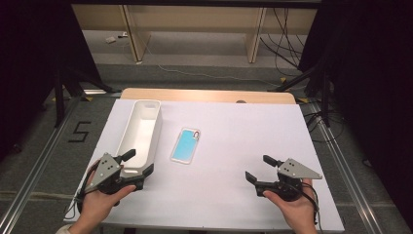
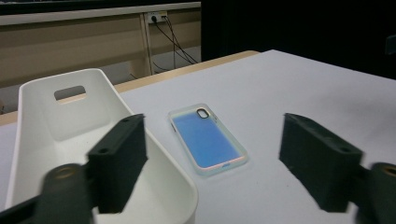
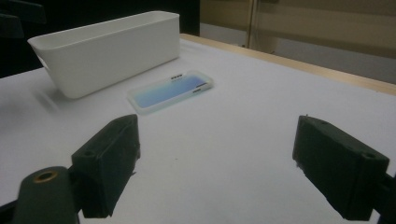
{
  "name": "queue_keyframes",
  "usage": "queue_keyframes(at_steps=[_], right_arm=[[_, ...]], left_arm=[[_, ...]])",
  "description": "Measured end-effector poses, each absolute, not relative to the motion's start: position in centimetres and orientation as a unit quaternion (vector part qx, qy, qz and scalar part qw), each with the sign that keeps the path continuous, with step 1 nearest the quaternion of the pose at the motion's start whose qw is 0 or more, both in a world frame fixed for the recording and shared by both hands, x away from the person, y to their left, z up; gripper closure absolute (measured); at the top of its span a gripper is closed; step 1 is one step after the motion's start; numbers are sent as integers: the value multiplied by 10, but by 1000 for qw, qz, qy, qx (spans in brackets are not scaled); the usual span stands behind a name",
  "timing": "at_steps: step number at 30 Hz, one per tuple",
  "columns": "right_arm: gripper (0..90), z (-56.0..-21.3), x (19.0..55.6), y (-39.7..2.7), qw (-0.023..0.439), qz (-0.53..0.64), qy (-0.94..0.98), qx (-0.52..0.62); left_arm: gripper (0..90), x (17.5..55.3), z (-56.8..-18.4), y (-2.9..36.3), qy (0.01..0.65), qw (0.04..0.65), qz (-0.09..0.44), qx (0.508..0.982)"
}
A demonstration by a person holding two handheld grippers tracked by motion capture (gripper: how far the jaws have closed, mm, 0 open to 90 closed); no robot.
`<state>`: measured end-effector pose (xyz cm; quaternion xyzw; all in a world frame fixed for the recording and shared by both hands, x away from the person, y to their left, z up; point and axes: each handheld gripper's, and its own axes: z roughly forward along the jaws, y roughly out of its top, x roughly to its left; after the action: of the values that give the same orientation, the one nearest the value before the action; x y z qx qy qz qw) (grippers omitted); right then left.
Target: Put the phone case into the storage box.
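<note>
A long white bin [image 1: 141, 127] lies lengthwise on the left part of the white table top [image 1: 243, 126], with nothing visible inside it. Just to its right rests a clear phone case [image 1: 185, 145] with a light blue back. My left gripper [image 1: 140, 162] is open at the bin's near end, one jaw over the rim and the other outside its near right corner. From the left gripper view, the bin [image 2: 46, 121] and case [image 2: 208, 137] lie just ahead of the left gripper [image 2: 215, 163]. My right gripper [image 1: 258, 167] is open over bare table at the near right. Its own view has the right gripper [image 3: 215, 163] facing the case [image 3: 170, 88] and bin [image 3: 112, 51].
The white top sits on a wooden table whose far edge [image 1: 209, 95] shows behind it. On the grey floor are cables [image 1: 287, 44], black stand legs [image 1: 73, 83] and a painted number five [image 1: 79, 131]. Wooden furniture legs [image 1: 134, 34] stand at the back.
</note>
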<state>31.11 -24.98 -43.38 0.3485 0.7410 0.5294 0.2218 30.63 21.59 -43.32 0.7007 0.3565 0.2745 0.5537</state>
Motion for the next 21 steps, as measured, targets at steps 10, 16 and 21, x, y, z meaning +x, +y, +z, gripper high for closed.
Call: queue_keyframes(at_steps=[10, 16, 21], right_arm=[[163, -436, 313, -249, 214, 535, 736, 354], [163, -435, 312, -250, 216, 526, 741, 356], [163, -437, 314, -249, 216, 534, 737, 353]], left_arm=[[864, 311, -424, 201, 354, 513, 266, 736], [898, 320, -423, 183, 370, 492, 250, 748], [899, 336, -426, 164, 388, 462, 236, 761]])
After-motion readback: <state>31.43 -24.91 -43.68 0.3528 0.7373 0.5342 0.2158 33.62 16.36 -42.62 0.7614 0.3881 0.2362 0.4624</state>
